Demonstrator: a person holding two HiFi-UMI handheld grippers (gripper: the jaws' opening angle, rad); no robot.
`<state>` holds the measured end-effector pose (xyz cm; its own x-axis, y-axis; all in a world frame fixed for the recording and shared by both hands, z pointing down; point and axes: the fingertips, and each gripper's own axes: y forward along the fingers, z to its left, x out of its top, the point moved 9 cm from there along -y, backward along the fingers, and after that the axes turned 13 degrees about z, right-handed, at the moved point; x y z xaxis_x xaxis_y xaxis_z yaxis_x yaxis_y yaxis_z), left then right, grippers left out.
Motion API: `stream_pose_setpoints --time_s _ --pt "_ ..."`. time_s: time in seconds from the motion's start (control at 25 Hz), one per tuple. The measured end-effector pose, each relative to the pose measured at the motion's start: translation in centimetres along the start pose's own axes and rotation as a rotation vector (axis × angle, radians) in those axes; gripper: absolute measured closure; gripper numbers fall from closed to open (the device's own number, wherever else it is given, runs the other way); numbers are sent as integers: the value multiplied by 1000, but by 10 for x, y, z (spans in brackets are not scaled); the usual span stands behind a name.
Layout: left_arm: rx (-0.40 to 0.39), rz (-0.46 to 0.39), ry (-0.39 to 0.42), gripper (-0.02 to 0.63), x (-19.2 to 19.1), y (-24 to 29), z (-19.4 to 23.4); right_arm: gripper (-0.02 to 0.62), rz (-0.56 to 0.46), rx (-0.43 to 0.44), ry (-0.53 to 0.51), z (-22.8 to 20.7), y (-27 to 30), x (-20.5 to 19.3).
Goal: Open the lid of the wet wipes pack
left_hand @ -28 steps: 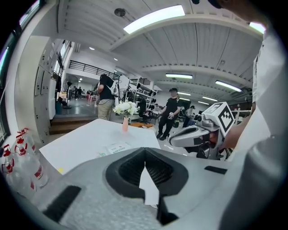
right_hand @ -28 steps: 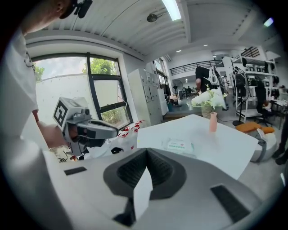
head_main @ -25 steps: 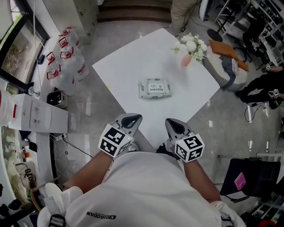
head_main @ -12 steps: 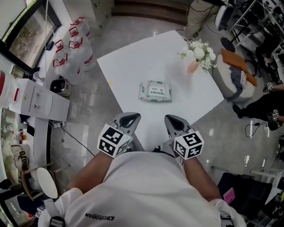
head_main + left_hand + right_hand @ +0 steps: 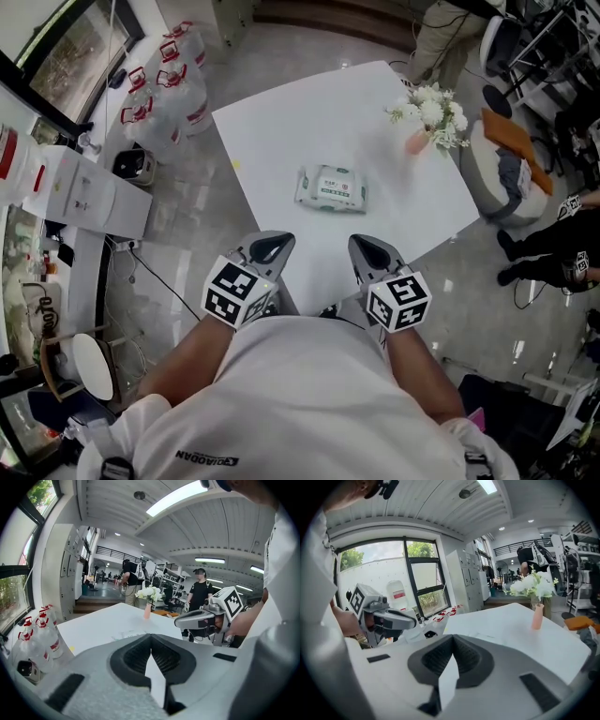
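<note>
The wet wipes pack [image 5: 330,187], white with green print and its lid down, lies flat near the middle of the white table [image 5: 300,112]. My left gripper [image 5: 267,248] and right gripper [image 5: 368,251] hang side by side over the table's near corner, close to my body and well short of the pack. Both are shut with nothing between the jaws. In the left gripper view the jaw tips [image 5: 151,634] meet, and the right gripper [image 5: 201,618] shows to the right. In the right gripper view the tips [image 5: 452,637] also meet, and the left gripper [image 5: 384,616] shows at the left.
A pink vase with white flowers [image 5: 427,117] stands at the table's far right corner. Several water jugs [image 5: 164,89] sit on the floor at the left beside a white cabinet [image 5: 89,197]. A grey seat with an orange cushion [image 5: 506,150] is at the right, with people beyond it.
The head view has swung, so the table and pack sit a little further right in the picture. The pack has not moved on the table. Both grippers stay shut near my body.
</note>
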<state>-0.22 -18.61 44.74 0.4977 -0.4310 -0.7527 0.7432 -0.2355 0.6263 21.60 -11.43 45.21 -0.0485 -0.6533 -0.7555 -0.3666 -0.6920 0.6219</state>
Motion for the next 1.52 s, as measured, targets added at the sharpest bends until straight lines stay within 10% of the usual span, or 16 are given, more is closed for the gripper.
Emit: stream_pose_setpoints --time_s 0.84,1.52 --pt "-2 16 16 601 0 -1 -1 533 -11 3 -63 5 2 2" --pt "68 32 -60 601 -17 -8 12 538 184 -127 -262 -61 92 1"
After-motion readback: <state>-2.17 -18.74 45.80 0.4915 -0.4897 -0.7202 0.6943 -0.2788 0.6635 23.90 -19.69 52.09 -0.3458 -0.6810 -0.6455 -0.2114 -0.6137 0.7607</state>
